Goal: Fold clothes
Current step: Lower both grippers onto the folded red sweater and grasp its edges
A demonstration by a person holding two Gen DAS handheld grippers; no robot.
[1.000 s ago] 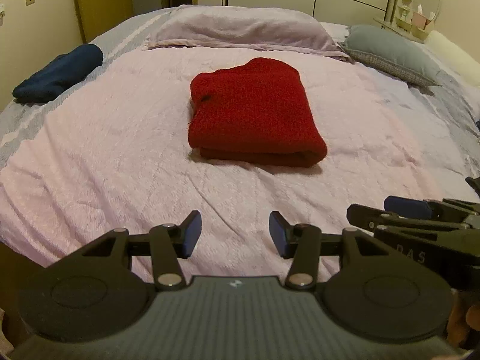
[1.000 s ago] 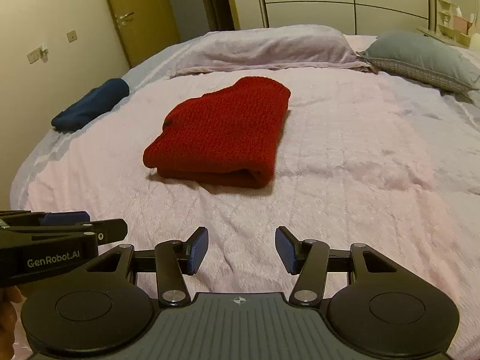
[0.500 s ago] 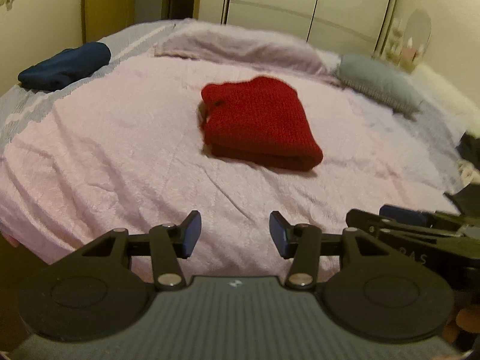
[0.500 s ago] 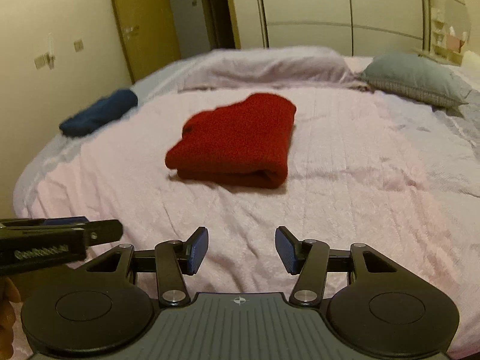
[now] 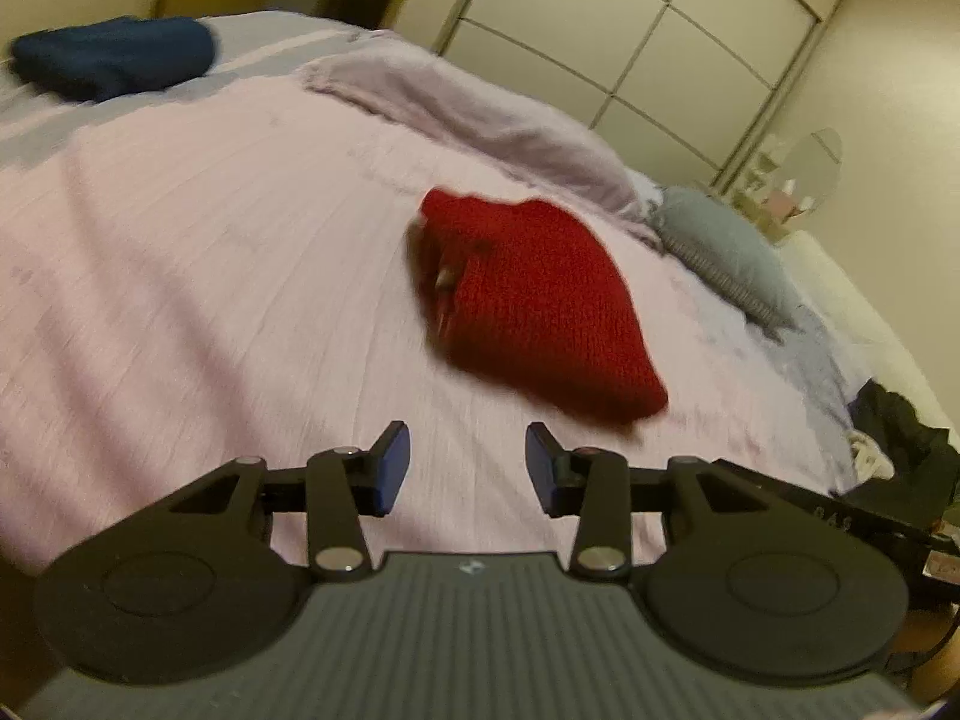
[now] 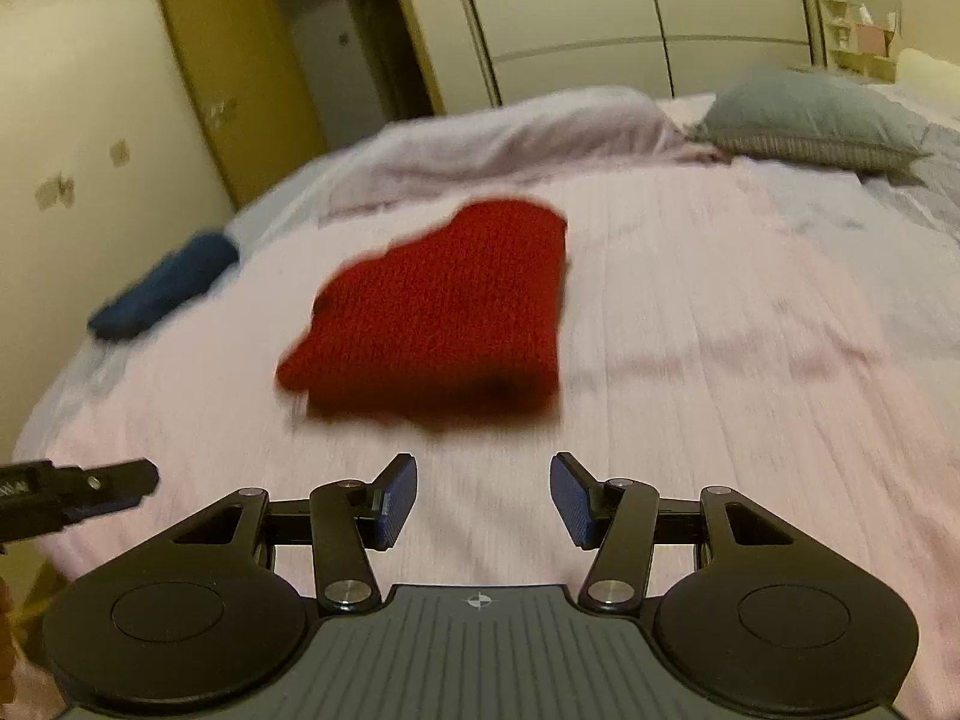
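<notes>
A folded red knit sweater (image 5: 534,300) (image 6: 444,318) lies in the middle of the pink bedspread (image 5: 210,276) (image 6: 720,330). My left gripper (image 5: 468,468) hovers open over the near part of the bed, short of the sweater, nothing between its blue pads. My right gripper (image 6: 483,498) is open too, just in front of the sweater's near folded edge, and holds nothing. The side of the right gripper (image 5: 840,516) shows at the right of the left wrist view. The tip of the left gripper (image 6: 78,489) shows at the left edge of the right wrist view.
A folded dark blue garment (image 5: 114,57) (image 6: 165,285) rests near the bed's left edge. A lilac pillow (image 5: 468,114) (image 6: 510,138) and a grey pillow (image 5: 720,252) (image 6: 804,120) lie at the head. Dark clothes (image 5: 900,438) are heaped at the right. Wardrobe doors (image 6: 648,12) stand behind.
Both views have swung and blurred. The left gripper tilted and turned so the sweater slid to the right of its view. The right gripper moved nearer the sweater. Both stayed open.
</notes>
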